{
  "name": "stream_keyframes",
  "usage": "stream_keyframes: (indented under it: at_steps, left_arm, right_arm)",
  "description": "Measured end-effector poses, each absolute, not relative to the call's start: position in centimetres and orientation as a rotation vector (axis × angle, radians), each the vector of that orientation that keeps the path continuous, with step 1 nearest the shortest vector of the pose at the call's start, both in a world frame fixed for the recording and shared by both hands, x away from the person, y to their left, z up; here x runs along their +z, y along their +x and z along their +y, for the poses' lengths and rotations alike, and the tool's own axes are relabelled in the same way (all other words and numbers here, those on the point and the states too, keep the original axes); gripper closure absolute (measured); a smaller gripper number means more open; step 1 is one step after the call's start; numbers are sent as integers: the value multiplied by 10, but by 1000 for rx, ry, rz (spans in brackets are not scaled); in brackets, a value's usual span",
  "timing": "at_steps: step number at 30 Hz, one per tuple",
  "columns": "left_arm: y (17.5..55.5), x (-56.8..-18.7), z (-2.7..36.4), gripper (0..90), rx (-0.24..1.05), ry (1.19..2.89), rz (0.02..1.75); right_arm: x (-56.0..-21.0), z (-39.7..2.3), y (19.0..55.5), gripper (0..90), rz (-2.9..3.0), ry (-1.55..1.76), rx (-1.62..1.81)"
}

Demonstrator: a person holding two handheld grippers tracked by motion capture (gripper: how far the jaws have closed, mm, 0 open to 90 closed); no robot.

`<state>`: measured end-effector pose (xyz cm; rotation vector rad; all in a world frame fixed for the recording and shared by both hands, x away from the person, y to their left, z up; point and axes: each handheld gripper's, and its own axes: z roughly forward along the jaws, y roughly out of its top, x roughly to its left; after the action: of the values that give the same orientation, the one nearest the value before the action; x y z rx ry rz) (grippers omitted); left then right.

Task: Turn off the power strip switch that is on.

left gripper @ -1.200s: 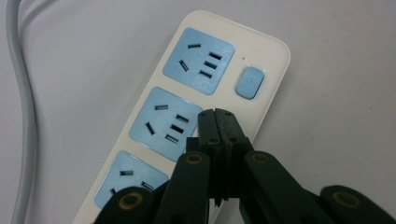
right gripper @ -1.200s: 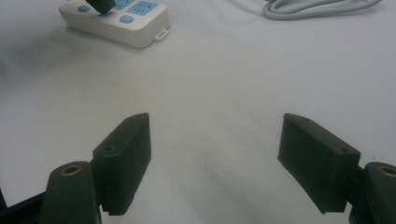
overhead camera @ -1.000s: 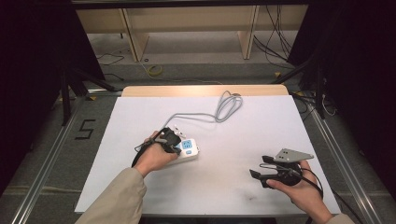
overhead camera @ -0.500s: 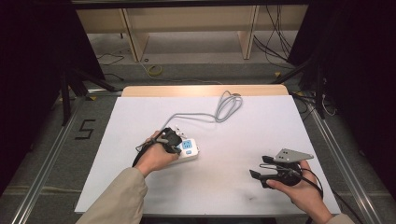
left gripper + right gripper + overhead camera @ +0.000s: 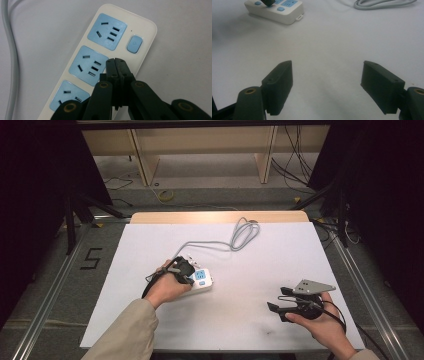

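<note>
Left gripper (image 5: 115,62), jaws closed, empty, at frame centre over power strip (image 5: 105,52). Right gripper (image 5: 327,85), jaws open, empty, lower frame.

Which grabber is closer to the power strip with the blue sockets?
The left. The left gripper, jaws shut, is right over the power strip, beside its blue button. The right gripper, jaws open, rests far off on the white table.
</note>
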<state>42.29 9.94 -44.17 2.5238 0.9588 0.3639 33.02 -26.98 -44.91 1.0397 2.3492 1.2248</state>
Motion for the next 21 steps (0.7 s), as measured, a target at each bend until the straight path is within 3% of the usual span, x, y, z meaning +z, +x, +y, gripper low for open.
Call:
stream_keyframes:
  at_steps: [21]
  left_arm:
    - [423,-442,96,900,382,2556,946]
  right_arm:
    - [-449,-269,329,258,2354,1037,1224]
